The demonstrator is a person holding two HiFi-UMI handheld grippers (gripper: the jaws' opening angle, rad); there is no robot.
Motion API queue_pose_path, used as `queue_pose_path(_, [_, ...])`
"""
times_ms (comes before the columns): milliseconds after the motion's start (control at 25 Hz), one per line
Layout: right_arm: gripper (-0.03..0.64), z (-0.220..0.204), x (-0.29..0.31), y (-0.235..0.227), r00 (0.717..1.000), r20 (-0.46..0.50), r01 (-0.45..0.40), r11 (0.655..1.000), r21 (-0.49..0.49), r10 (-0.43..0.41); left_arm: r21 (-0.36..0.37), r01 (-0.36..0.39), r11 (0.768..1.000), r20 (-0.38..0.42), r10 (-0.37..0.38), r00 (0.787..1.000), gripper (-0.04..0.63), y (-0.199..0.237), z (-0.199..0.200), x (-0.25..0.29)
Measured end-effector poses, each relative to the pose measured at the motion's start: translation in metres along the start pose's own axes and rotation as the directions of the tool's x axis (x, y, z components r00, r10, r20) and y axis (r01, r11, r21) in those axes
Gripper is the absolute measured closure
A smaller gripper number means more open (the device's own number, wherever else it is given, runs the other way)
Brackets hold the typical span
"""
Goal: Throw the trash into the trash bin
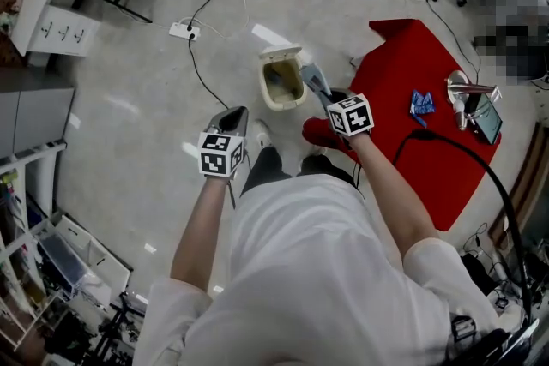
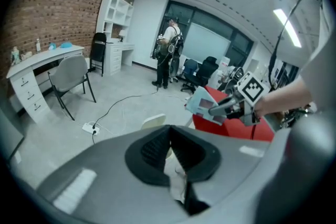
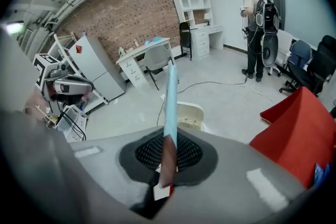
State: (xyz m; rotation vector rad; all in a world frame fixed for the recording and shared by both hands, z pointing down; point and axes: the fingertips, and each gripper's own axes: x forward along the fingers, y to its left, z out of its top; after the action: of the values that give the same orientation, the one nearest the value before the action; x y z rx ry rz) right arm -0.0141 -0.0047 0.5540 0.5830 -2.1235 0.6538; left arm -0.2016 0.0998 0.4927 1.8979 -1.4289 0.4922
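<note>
1. The right gripper [image 1: 322, 90] has its jaws pressed together on a flat packet [image 1: 310, 75], pale blue with a reddish-brown end.
2. In the right gripper view the packet [image 3: 170, 97] shows edge-on as a thin strip. Its brown end sits between the pads of that gripper [image 3: 169, 139], and its blue end reaches straight out past the fingertips.
3. Its long axis follows the line of the jaws and points away from the gripper and downward, toward the trash bin [image 3: 193, 113] just beyond.
4. From the head view, the packet's free end lies over or just beside the near rim of the open cream trash bin [image 1: 265, 86], ahead of the right gripper's tips. I cannot tell whether it touches the rim.
5. The left gripper [image 1: 238, 111] is held lower and to the left of the right one, well apart from it, and also tilts down toward the floor.
6. In the left gripper view its jaws [image 2: 169, 128] are closed, with the dark pads meeting at the tips. A crumpled white scrap [image 2: 176, 178] is pinched between them, deep toward the base.
7. From that view the right gripper [image 2: 223, 107] is ahead and to the right, showing the packet's broad blue face [image 2: 202, 104]. The pale bin [image 2: 153, 121] peeks just past the left jaws.
8. A red cloth [image 1: 403, 73] lies on the right gripper's far side.
</note>
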Motion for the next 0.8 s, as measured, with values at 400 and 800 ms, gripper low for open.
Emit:
queue_pose_path(400, [0.603, -0.021, 0.064, 0.015, 0.998, -0.052, -0.034, 0.999, 0.024, 0.036, -0.023, -0.003, 1.000, -0.045, 0.002, 0.999, 0.592, 0.044, -0.024, 0.038])
queue_pose_path(800, [0.601, -0.061, 0.155, -0.001, 0.993, -0.097, -0.061, 0.993, 0.100, 0.071, -0.048, 0.028, 0.998, -0.108, -0.033, 0.994, 0.591, 0.070, -0.061, 0.118])
